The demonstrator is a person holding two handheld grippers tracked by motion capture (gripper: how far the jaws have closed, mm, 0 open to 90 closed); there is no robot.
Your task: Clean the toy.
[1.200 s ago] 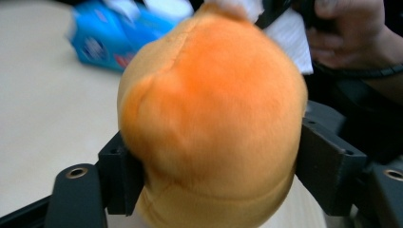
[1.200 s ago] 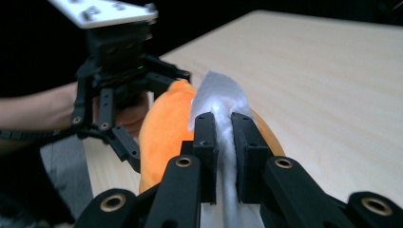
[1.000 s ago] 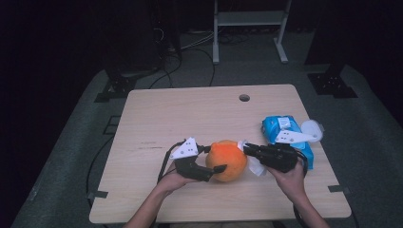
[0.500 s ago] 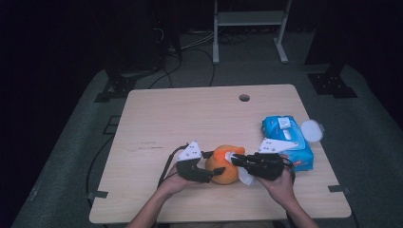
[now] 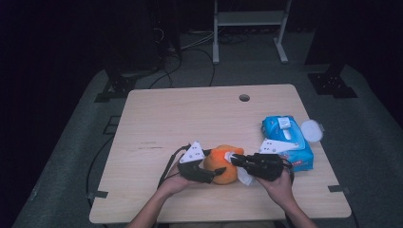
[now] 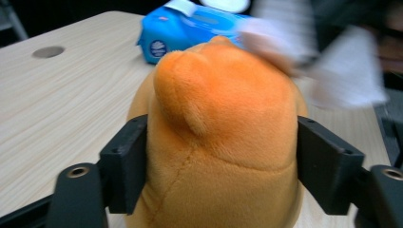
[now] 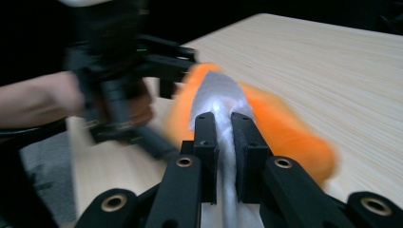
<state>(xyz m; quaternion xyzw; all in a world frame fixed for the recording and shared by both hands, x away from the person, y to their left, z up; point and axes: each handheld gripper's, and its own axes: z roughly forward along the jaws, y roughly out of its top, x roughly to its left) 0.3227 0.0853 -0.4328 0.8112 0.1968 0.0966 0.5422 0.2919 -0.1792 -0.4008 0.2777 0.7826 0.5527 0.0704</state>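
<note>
An orange plush toy (image 5: 219, 167) sits near the table's front edge. My left gripper (image 5: 215, 168) holds it from the left. In the left gripper view both pads press into the toy's (image 6: 223, 118) sides. Those jaws have just been opening a little, with the toy still between them. My right gripper (image 5: 234, 159) reaches in from the right, shut on a white wipe (image 5: 245, 178). In the right gripper view the wipe (image 7: 218, 92) lies bunched between the narrow jaws of my right gripper (image 7: 223, 128) and rests against the toy (image 7: 285, 133).
A blue pack of wipes (image 5: 285, 140) lies at the right of the wooden table (image 5: 190, 118), its white lid (image 5: 311, 130) flipped open. A cable hole (image 5: 244, 98) sits at the back. Dark floor, cables and a metal stand lie beyond the table.
My right gripper has moved left from beside the blue pack onto the toy, carrying the wipe. The left gripper and toy have barely shifted.
</note>
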